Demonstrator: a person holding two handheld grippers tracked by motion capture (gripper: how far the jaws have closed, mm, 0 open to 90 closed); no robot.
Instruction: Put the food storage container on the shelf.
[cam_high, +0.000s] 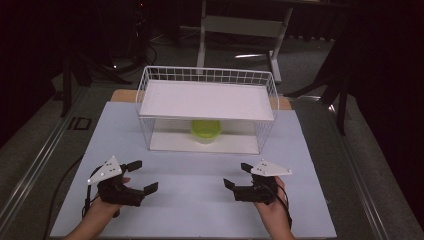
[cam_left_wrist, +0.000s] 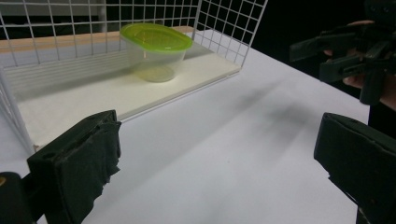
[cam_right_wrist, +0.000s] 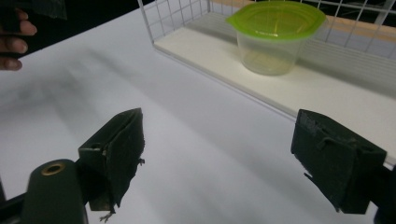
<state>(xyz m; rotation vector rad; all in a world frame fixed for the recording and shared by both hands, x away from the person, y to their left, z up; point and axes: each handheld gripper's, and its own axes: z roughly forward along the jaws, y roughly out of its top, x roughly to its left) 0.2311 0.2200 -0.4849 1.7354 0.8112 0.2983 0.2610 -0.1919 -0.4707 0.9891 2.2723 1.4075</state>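
A clear plastic container with a green lid (cam_high: 205, 131) stands on the lower shelf of a white wire rack (cam_high: 207, 75), under the rack's upper white shelf (cam_high: 207, 100). My left gripper (cam_high: 142, 176) rests open on the white table sheet at front left, jaws wide apart and empty. My right gripper (cam_high: 237, 175) is open and empty at front right. In the left gripper view the container (cam_left_wrist: 156, 51) sits ahead, past my left gripper (cam_left_wrist: 219, 163). In the right gripper view the container (cam_right_wrist: 273, 35) stands beyond my right gripper (cam_right_wrist: 224, 158). Both are well short of the rack.
The white sheet (cam_high: 200, 205) covers the table between the grippers and the rack. The rack's front side is open at the lower shelf (cam_left_wrist: 121, 93). The other gripper (cam_left_wrist: 355, 51) shows at top right of the left gripper view. Dark floor and stands surround the table.
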